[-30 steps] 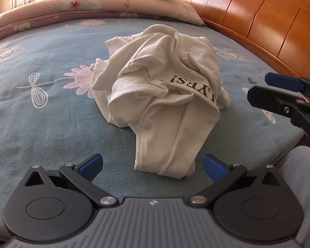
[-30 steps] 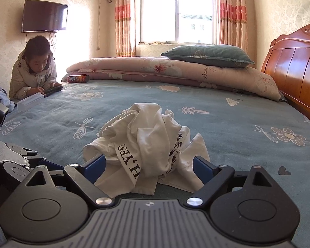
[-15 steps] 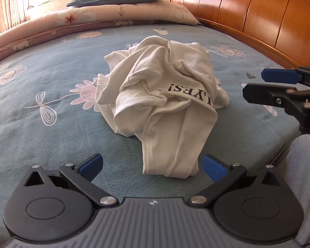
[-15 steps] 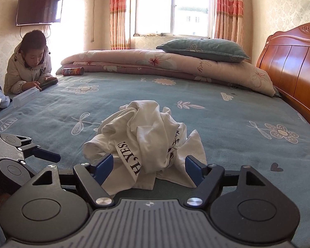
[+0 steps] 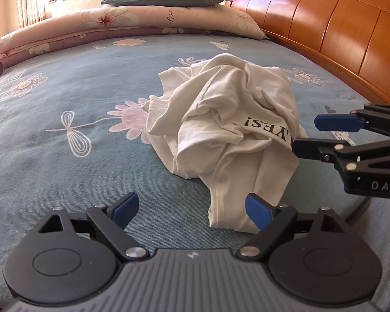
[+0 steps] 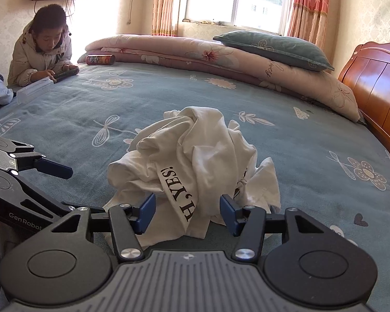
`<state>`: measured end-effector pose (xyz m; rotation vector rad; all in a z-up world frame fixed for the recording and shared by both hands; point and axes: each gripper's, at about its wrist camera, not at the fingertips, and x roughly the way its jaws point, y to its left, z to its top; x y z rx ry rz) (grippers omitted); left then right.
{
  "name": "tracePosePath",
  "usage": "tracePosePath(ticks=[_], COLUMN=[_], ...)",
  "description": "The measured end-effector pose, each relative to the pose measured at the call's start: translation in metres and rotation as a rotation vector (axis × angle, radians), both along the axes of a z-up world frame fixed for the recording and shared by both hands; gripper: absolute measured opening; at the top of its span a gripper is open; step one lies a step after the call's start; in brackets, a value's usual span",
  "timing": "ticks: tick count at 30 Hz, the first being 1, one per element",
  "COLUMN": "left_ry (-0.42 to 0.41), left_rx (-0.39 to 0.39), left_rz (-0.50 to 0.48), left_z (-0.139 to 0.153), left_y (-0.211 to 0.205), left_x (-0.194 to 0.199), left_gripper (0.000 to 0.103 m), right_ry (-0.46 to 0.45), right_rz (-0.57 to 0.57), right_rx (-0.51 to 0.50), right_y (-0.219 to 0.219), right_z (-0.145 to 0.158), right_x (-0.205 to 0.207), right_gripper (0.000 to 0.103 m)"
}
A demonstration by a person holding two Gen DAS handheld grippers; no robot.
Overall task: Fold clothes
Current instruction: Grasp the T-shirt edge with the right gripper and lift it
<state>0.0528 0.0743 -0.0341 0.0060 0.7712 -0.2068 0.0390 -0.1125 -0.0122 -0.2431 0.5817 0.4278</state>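
Near the front edge of the bed (image 5: 65, 171), a white T-shirt (image 5: 228, 119) lies in a crumpled heap, not folded, its printed band on top. One tail of cloth runs from the heap toward the left gripper (image 5: 192, 208), ending just beside its right finger. The right gripper (image 6: 186, 213) is nearer: the heap's near edge already sits between its fingers. Both grippers have their fingers spread apart and hold nothing. I judge the right one better placed to pinch.
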Motion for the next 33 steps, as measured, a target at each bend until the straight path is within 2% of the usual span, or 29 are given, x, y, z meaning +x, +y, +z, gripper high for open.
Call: tracePosePath(ticks=[3,5,8,11,19,22,24,25,26,27,29,33], left_ry=[0.000,0.001,0.003,0.005,0.021,0.023,0.024,0.024,0.024,0.024,0.025,0.028], left_rx=[-0.009,-0.012,-0.016,-0.020,-0.029,-0.026,-0.026,-0.024,-0.023,-0.022,-0.019,-0.009], left_rz=[0.004,0.002,0.000,-0.002,0.005,0.004,0.000,0.000,-0.001,-0.002,-0.003,0.003], left_z=[0.000,-0.001,-0.002,-0.003,-0.008,-0.009,-0.009,-0.009,-0.009,-0.009,-0.010,-0.009], left_y=[0.003,0.005,0.007,0.010,0.014,0.013,0.012,0.012,0.012,0.012,0.011,0.012], left_x=[0.002,0.003,0.004,0.005,0.006,0.006,0.005,0.005,0.005,0.005,0.005,0.004], left_gripper=[0.083,0.083,0.083,0.083,0.084,0.084,0.084,0.084,0.084,0.084,0.084,0.084], right_ry=[0.027,0.050,0.062,0.071,0.069,0.044,0.033,0.022,0.012,0.002,-0.020,-0.056], right_rz=[0.001,0.002,0.029,0.096,0.124,0.067,0.042,0.039,0.036,0.034,0.021,-0.079], right_rx=[-0.055,-0.083,-0.069,-0.008,-0.001,-0.026,-0.048,-0.056,-0.063,-0.071,-0.076,-0.094], right_y=[0.011,0.017,0.020,0.023,0.030,0.027,0.025,0.024,0.023,0.022,0.017,-0.016], right_z=[-0.011,-0.019,-0.021,-0.014,-0.007,-0.010,-0.012,-0.012,-0.011,-0.011,-0.007,0.004], right_x=[0.012,0.019,0.020,0.017,0.018,0.021,0.022,0.022,0.021,0.021,0.020,0.028], right_gripper=[0.046,0.023,0.008,0.007,0.008,0.023,0.023,0.021,0.011,0.007,0.005,0.004])
